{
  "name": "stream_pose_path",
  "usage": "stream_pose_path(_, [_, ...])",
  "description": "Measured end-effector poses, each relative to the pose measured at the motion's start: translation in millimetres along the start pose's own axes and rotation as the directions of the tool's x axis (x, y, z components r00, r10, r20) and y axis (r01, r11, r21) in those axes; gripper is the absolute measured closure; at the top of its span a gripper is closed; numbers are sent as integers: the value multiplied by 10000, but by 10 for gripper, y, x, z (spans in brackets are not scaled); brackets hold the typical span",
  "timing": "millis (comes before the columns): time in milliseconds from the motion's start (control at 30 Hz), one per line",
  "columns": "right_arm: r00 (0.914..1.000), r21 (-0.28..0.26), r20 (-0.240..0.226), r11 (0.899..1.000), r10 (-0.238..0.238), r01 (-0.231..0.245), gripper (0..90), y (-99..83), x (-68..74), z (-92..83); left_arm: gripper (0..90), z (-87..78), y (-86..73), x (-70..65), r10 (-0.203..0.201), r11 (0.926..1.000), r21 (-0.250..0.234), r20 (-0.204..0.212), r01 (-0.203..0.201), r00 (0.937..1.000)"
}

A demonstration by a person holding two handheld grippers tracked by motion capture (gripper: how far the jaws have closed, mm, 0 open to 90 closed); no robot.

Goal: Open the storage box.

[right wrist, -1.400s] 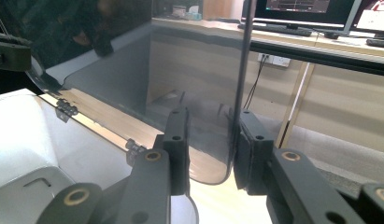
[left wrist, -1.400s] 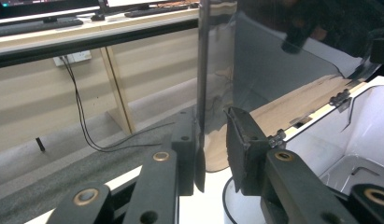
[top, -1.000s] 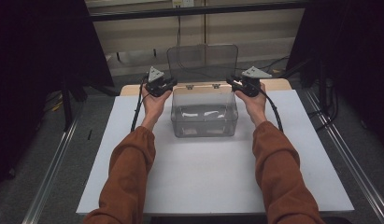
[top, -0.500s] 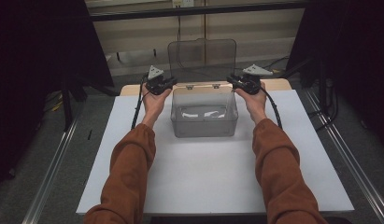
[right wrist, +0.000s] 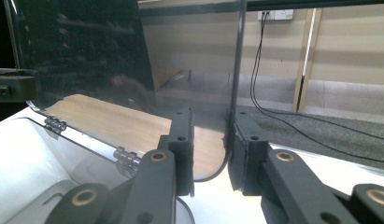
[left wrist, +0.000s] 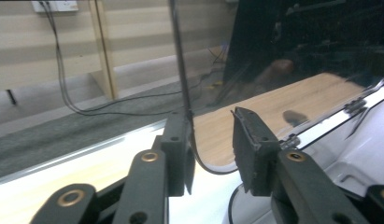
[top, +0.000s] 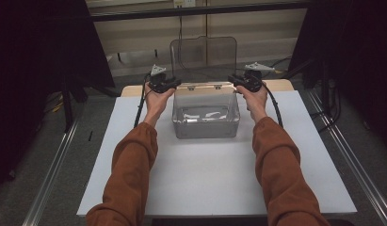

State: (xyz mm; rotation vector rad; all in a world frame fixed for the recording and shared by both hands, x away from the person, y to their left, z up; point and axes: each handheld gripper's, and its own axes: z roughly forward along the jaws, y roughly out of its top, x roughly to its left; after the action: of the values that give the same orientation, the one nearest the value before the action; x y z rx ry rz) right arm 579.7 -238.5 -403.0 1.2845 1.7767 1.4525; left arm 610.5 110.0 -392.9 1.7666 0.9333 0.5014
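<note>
A: Left first. Left hand-held gripper (top: 176, 83) sits at the box's 10 o'clock corner, at the lid's lower left edge.

B: Jaw state?

A: In the left gripper view (left wrist: 210, 149) the jaws have just been opening. The lid (top: 204, 57) edge lies against one pad; the other pad (left wrist: 248, 140) stands clear of it with a gap. So the lid is between the jaws but not pinched.

B: Box location?

A: Clear plastic box (top: 206, 114) rests on the white table (top: 205, 183), at 12 o'clock from the person, between both hands. Lid is hinged at the far rim and stands upright, open. Something pale lies on the box floor, too blurred to tell.

B: Right side?

A: Right hand-held gripper (top: 234, 82) at the 2 o'clock corner, at the lid's lower right edge. In the right gripper view (right wrist: 213, 151) the lid edge runs down against one pad; the other pad (right wrist: 182, 149) stands off a little. Can't tell whether it is squeezing the lid.

B: Arms?

A: Both rust-coloured sleeves (top: 130, 179) come in from 6 o'clock.
</note>
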Motion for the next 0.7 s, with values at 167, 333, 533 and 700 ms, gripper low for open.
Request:
stream_pose_path(167, [9998,88,-29,9998,184,-183,721,12,-10,11,749,-4,5,59,-576,9983,-4,149,576,9982])
stream_pose_path(333, [9995,268,-6,9992,312,-311,720,35,-18,23,755,-2,32,67,-751,9969,230,141,748,9971])
stream_pose_path(533, [9977,499,-18,9965,675,-674,722,63,-23,35,750,8,53,67,-915,9950,421,79,911,9958])
stream_pose_path(700, [9971,551,18,9956,761,-761,717,68,-28,47,752,12,68,72,-1056,9929,562,86,1049,9944])
